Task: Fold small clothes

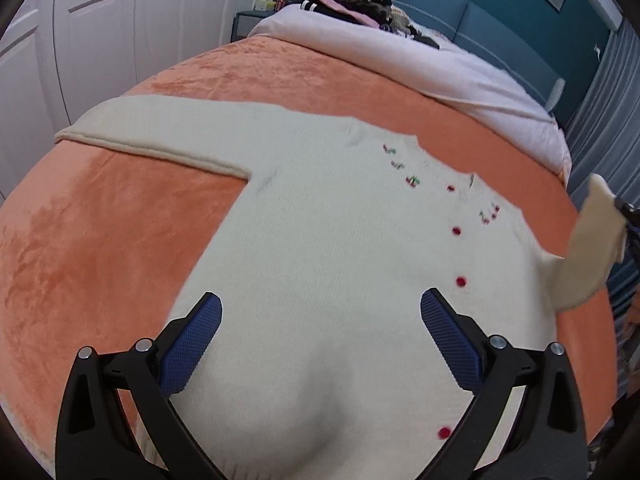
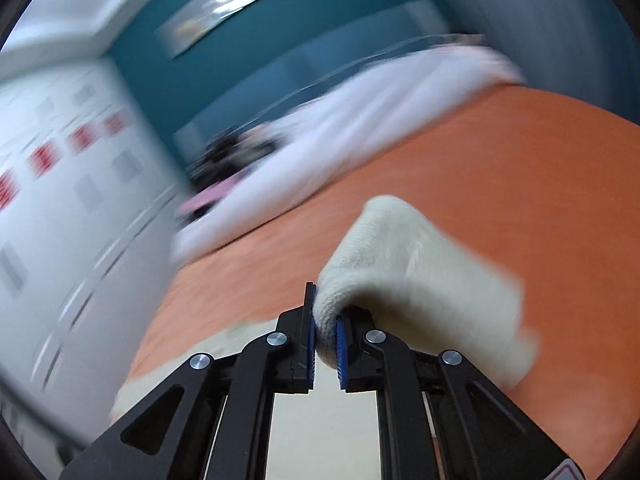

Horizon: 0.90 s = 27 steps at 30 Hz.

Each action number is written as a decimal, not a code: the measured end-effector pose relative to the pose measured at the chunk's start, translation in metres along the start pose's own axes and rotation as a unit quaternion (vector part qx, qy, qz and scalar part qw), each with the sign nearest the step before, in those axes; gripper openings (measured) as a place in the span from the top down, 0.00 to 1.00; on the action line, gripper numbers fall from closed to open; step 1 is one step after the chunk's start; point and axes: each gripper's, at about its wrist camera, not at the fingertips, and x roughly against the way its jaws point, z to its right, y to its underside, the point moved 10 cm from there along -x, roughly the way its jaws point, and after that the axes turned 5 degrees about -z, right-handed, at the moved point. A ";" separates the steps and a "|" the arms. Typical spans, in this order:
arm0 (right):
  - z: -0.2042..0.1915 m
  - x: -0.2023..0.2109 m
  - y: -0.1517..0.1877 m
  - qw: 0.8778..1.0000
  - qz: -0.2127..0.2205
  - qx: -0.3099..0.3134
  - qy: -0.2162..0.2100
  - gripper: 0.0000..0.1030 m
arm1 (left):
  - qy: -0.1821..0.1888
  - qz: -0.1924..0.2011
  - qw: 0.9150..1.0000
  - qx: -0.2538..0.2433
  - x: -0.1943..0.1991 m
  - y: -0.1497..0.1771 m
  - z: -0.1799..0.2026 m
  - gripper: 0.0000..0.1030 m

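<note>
While my right gripper [image 2: 326, 344] pinches the cardigan's right sleeve cuff [image 2: 400, 272] off the orange blanket [image 1: 100, 240], my left gripper [image 1: 320, 320] hovers wide over the cardigan [image 1: 320, 220], its other sleeve [image 1: 160, 132] stretching far left.

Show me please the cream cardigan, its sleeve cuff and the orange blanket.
cream cardigan [image 1: 320, 240], left wrist view, middle of its front.
sleeve cuff [image 2: 340, 300], right wrist view, ribbed end between the tongs.
orange blanket [image 1: 100, 260], left wrist view, bare part.
</note>
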 end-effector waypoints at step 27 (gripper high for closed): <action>0.054 -0.035 0.105 0.989 -0.013 -0.149 0.020 0.90 | 0.142 -0.010 0.985 0.102 -0.130 -0.110 0.059 0.89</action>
